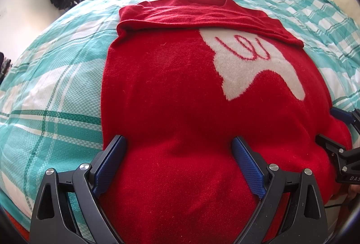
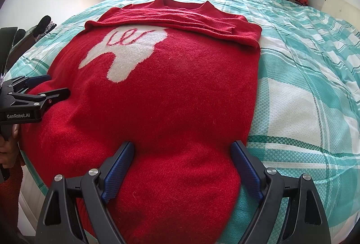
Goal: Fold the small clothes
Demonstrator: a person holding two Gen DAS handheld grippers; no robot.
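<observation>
Red knitted sweater spread front-up on the teal checked bedspread, white motif showing, both sleeves already laid across the chest below the neckline — likely to square the garment before a lengthwise fold. Left gripper poised over the hem at the sweater's left side, jaws spread wide, knit between the blue pads but not pinched. Right gripper likewise at the right hem corner, jaws apart, nothing clamped. Each seen at the edge of the other's view. Probably lined up this way to seize both bottom corners together — then carry the hem toward the collar.
</observation>
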